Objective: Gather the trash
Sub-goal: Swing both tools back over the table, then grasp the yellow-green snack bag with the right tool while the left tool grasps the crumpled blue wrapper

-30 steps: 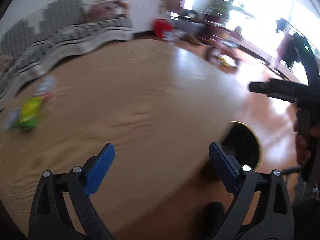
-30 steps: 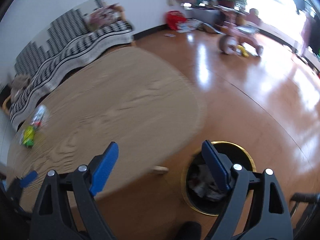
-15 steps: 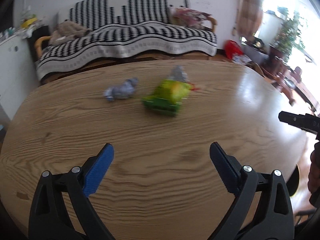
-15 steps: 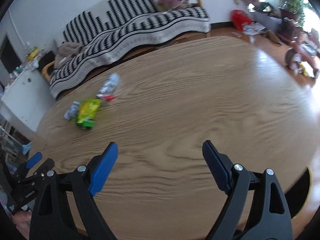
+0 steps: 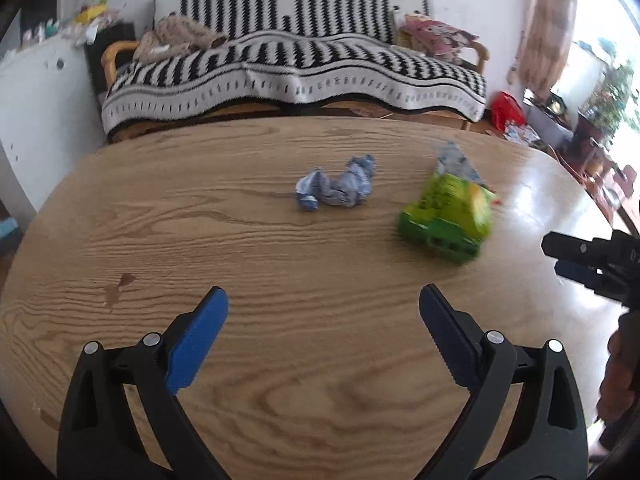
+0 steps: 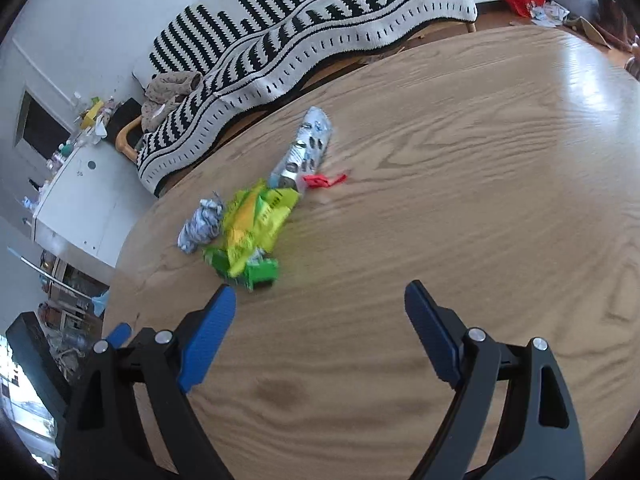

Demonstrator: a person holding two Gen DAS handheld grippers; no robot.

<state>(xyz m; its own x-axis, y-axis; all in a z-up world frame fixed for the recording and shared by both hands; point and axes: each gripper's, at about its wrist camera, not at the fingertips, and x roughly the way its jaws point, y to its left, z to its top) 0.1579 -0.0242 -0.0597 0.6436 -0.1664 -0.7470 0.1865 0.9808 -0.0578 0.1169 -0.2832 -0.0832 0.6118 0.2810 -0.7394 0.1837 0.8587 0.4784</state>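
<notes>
On the round wooden table [image 5: 280, 360] lie a crumpled blue-white wrapper [image 5: 336, 188], a green-yellow snack bag [image 5: 448, 216] and a silver-blue wrapper [image 5: 456, 162]. In the right wrist view the same wrapper [image 6: 200, 226], bag [image 6: 252, 232], silver wrapper [image 6: 308, 146] and a small red scrap [image 6: 324, 180] show. My left gripper [image 5: 324, 328] is open and empty, short of the trash. My right gripper [image 6: 320, 320] is open and empty, just behind the green bag. The right gripper also shows at the right edge of the left wrist view [image 5: 580, 260].
A sofa with a black-and-white striped cover [image 5: 296, 64] stands behind the table. A white cabinet [image 6: 80, 200] is at the left. Clutter and a red bag [image 5: 506, 110] lie on the floor at the right.
Both grippers swung from the black bin on the floor at the right back over the table, toward the trash, which now looks closer. Both stayed open.
</notes>
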